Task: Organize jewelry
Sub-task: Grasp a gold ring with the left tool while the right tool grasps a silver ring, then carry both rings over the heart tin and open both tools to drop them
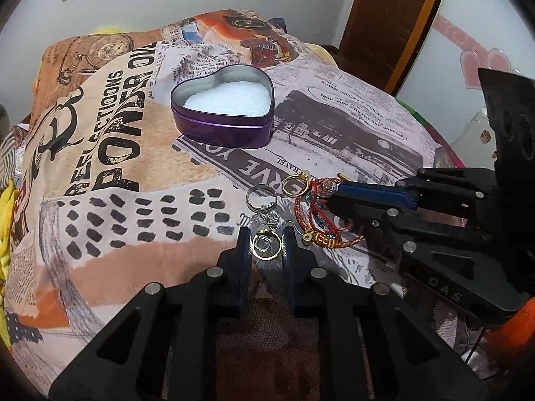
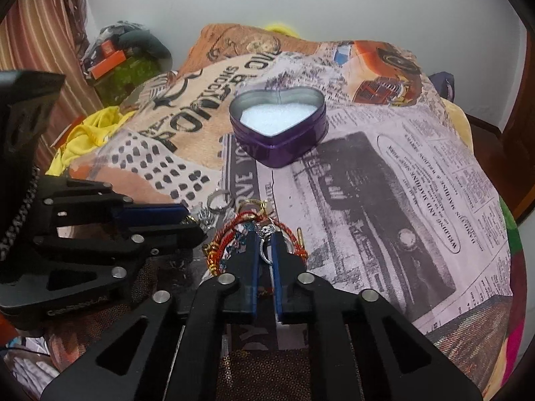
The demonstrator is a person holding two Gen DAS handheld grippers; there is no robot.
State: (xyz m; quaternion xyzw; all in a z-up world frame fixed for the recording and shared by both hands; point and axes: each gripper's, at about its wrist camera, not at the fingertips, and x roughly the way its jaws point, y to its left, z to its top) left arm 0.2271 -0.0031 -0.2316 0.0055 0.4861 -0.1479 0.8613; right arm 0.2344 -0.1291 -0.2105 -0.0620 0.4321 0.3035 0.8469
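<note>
Your left wrist view showed what the right one hid: a gold ring point(image 1: 266, 246) lying flat between the fingers of your left gripper point(image 1: 266, 245), which stood on either side of it. Whether they actually pressed the ring, I could not tell. From the right wrist view that same gripper point(image 2: 197, 225) appeared side-on, with its tips over the jewelry and the ring out of sight.

Your right wrist view alone showed a silver ring point(image 2: 265, 244) pinched upright between the nearly closed fingers of your right gripper point(image 2: 264, 245). The left view gave only the closed tips of that gripper point(image 1: 329, 197) over the pile.

You had four rings in all: the two at the grippers, a plain silver band point(image 1: 262, 197) and a second gold ring point(image 1: 297, 179), both lying loose on the blanket point(image 1: 127, 153). There was one red and gold cord bracelet point(image 1: 317, 224), looped under your right gripper's tips, and one clear crystal piece point(image 1: 271, 218) just behind the first gold ring.

One purple heart-shaped tin point(image 1: 223, 111) sat open, well apart from the pile, with only white padding point(image 2: 277, 117) showing inside. Bare blanket lay between pile and tin. The blanket's edge fell away to the far right in the right wrist view.
</note>
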